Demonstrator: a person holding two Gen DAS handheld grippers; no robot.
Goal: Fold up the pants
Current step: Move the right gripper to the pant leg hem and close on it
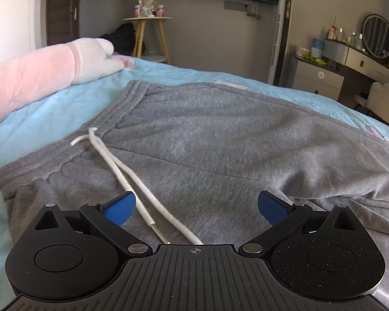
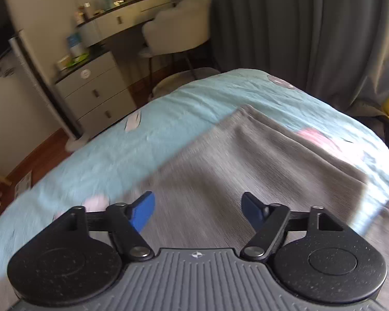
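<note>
Right now your left claw gapes wide over the grey sweatpants lying on the bed, its white drawstring running under it; your right claw, equally wide and empty, hovers over blurred trouser legs.

Two close, low wrist views across the shared grey pants on the bed.

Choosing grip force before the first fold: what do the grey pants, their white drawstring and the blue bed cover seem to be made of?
Grey pants: heathered knit, likely cotton fleece, matte; ribbed waistband, soft creases.
Drawstring: white braided cord, probably cotton, one end capped with a clear tip.
Bed cover: light blue woven fabric, matte, finely wrinkled.
</note>
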